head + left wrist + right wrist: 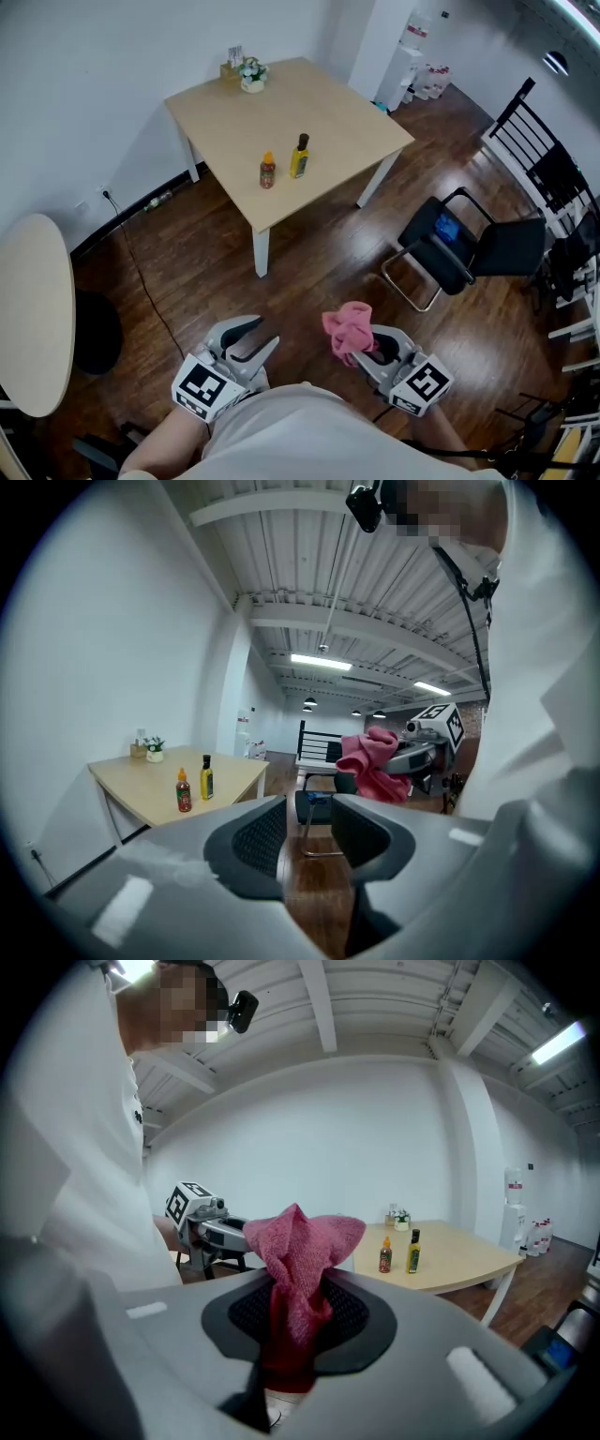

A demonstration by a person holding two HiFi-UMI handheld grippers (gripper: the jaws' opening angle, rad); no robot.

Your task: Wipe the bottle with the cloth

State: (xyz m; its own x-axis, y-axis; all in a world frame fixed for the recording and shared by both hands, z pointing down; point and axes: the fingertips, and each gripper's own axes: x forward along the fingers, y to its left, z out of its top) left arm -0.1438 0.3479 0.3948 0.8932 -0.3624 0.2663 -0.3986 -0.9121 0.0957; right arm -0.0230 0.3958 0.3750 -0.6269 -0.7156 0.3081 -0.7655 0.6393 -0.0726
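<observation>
Two bottles stand on the square wooden table far ahead: a yellow one with a black cap and a red sauce bottle next to it. My right gripper is shut on a pink cloth, which bunches up above the jaws. My left gripper holds nothing; its jaws stand a narrow gap apart. Both grippers are close to my body, over the wooden floor and well short of the table.
A small potted plant sits at the table's far corner. A black chair stands on the floor right of the table. A round table is at my left, a black rack at the right, and a cable runs across the floor.
</observation>
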